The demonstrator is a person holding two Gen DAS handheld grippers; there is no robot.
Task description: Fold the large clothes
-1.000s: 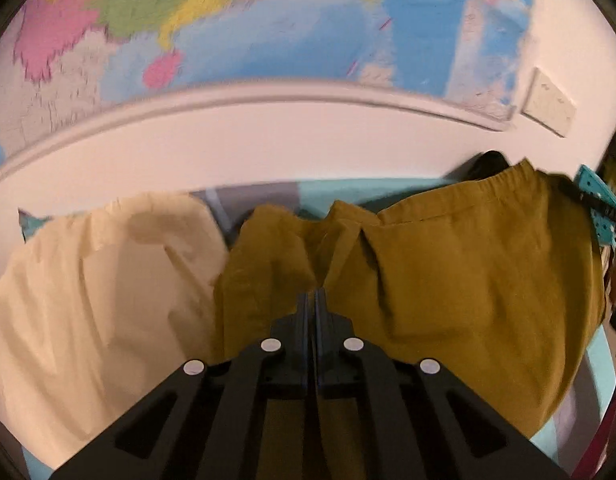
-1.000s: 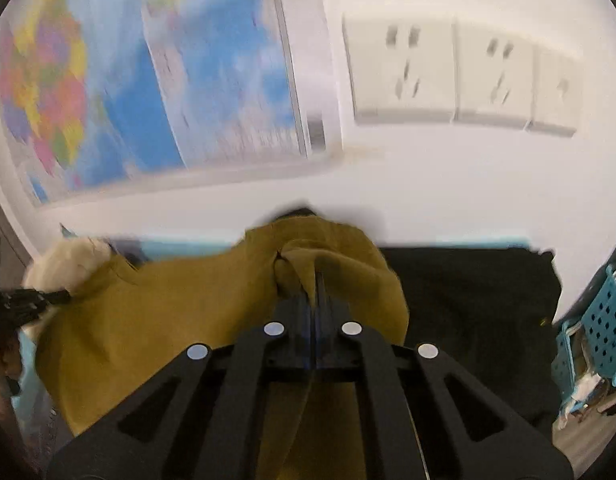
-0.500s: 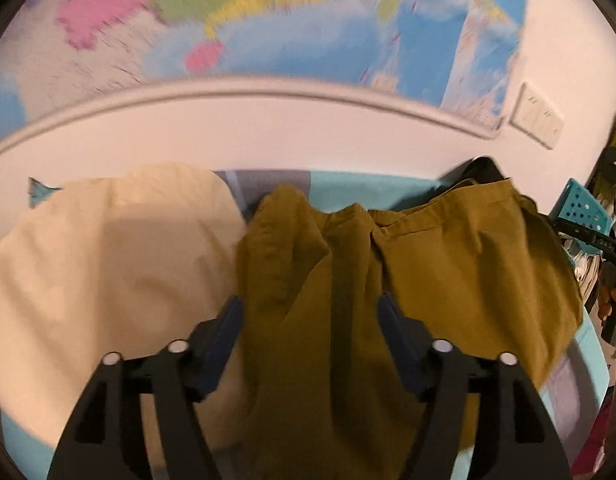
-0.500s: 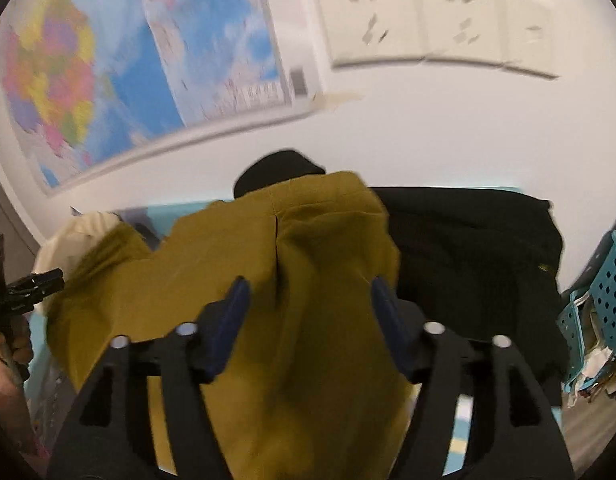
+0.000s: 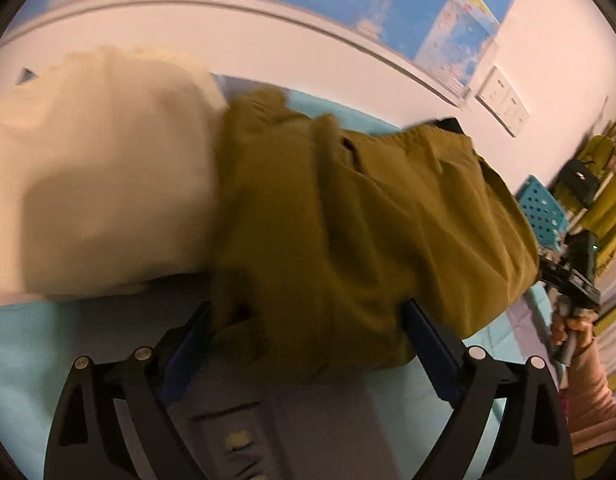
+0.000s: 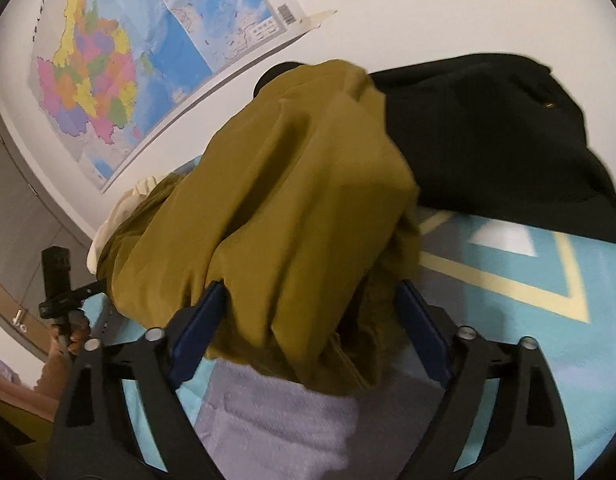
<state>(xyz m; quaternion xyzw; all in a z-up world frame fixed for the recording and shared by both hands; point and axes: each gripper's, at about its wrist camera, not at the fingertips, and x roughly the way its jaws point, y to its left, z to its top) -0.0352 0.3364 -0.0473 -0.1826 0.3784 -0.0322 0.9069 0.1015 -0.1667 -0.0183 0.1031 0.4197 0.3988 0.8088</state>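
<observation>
1. The bed point(image 6: 548, 276), with its teal patterned cover, serves as the folding surface; it bears all three garments along the wall.
2. The olive garment point(image 5: 368, 220) lies bunched in the middle, between a cream pile point(image 5: 100, 168) and a black pile point(image 6: 488, 132), likely so each piece keeps its own spot.
3. The left gripper point(image 5: 308, 352) has its jaws opening; the near hem sits between the fingers, unpinched, seemingly just let go.
4. The right gripper point(image 6: 308, 320) stands spread wide around the other end of the hem, its pads not pressing the cloth, which rests on the cover.
</observation>
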